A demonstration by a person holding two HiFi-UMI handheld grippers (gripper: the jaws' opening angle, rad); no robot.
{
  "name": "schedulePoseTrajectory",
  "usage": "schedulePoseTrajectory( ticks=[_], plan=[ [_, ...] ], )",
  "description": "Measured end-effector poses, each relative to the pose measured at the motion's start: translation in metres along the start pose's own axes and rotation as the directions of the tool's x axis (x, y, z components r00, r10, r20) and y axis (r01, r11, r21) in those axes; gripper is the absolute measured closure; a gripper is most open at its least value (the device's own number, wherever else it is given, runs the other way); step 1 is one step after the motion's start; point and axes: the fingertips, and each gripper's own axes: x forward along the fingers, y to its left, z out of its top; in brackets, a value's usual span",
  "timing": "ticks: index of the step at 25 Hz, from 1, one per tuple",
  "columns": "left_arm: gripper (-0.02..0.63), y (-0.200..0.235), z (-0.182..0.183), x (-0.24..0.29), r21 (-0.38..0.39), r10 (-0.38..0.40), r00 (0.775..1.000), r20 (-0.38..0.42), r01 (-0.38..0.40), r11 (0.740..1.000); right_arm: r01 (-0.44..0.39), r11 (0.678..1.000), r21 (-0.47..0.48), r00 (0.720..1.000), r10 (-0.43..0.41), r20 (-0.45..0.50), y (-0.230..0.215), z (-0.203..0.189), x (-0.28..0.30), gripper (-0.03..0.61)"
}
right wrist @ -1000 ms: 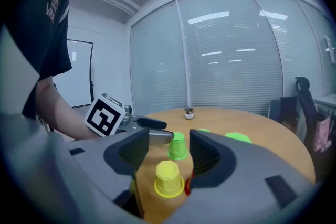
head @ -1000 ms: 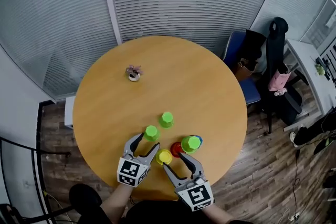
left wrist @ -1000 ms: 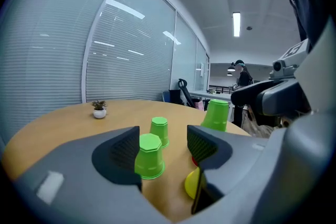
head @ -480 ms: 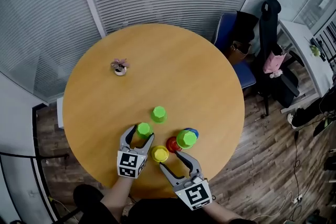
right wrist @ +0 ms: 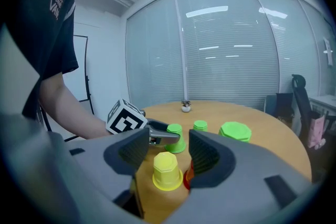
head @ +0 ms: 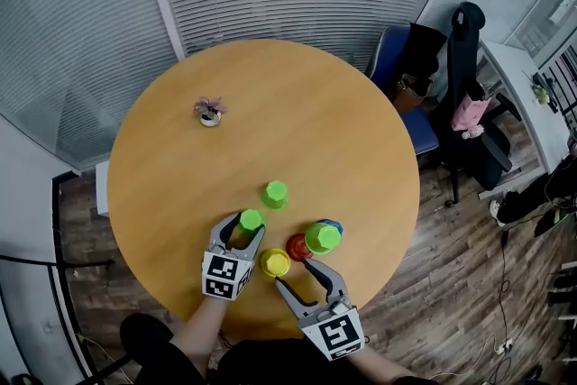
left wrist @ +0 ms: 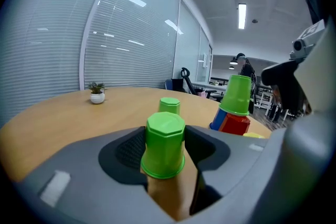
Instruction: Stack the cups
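In the head view, the left gripper (head: 242,230) has come down and forward since a second ago. It now straddles the nearer green cup (head: 251,219), which stands upside down on the round table (head: 270,95) just beside the yellow cup (head: 274,261). The left gripper view shows its jaws, which have just been closing, with their pads against that cup's sides, so it looks ready to lift toward the green-topped stack (head: 322,238). In the right gripper view, the right gripper (right wrist: 169,147) is spread wide as before, with the yellow cup just ahead of its jaws and not pinched.
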Motion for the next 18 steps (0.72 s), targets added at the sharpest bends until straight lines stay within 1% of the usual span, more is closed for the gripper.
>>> schedulePoseTrajectory(
  ticks=[8,13,18],
  plan=[
    [0.38,-0.011,0.026,-0.027,-0.04,-0.021,0.997,0.07,0.024,0.999,0.019,1.0,0.005,1.0,-0.019,0.016,0.002,-0.001,-0.013,0.356],
    [0.38,-0.025,0.041,-0.044,-0.022,-0.007,0.995,0.098,0.009,1.0,-0.021,0.999,-0.025,1.0,0.021,0.004,0.002,-0.003,-0.025,0.356],
    [0.38,-0.047,0.06,-0.061,0.002,0.014,0.991,0.13,-0.014,1.0,-0.067,0.997,-0.035,0.998,0.067,0.019,-0.001,-0.001,-0.036,0.356]
  ],
)
